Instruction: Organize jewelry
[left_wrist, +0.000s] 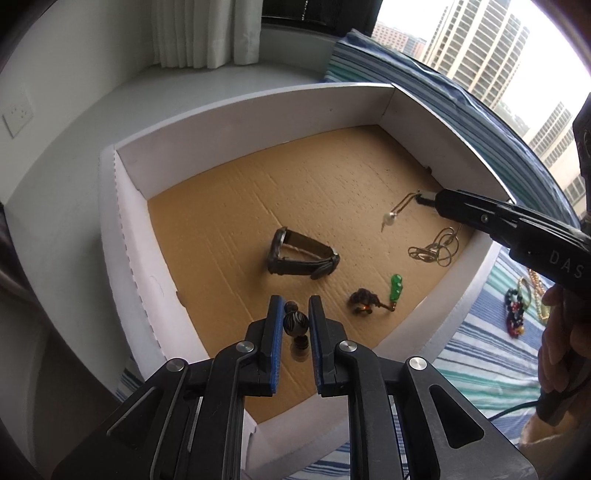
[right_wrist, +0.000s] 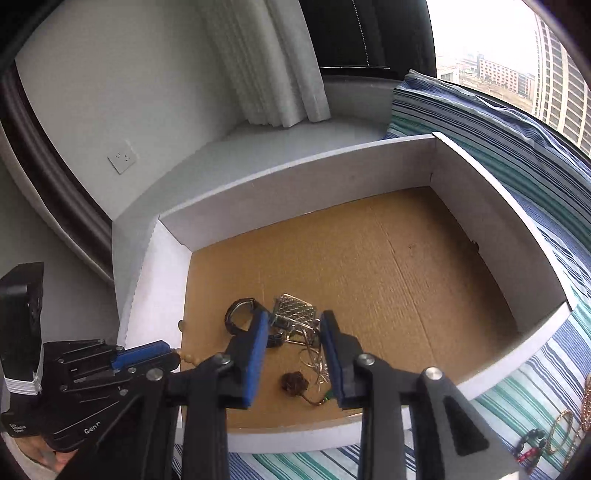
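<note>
Your left hand-held gripper is clamped on the bead string above the box floor at 6 o'clock, and your right hand-held gripper pinches the metal-mesh piece; let go slowly, or they could tangle.

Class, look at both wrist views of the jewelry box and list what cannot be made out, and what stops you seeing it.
- Left wrist view: the beads between the left tool fingers; their lower part is blurred, so grip is unclear.
- Left wrist view: the right tool tip; too small to tell how it holds the pendant.
- Right wrist view: the watch is partly hidden by a finger.
- Both views: the jewelry on the striped cloth is cut off by the edge.
</note>
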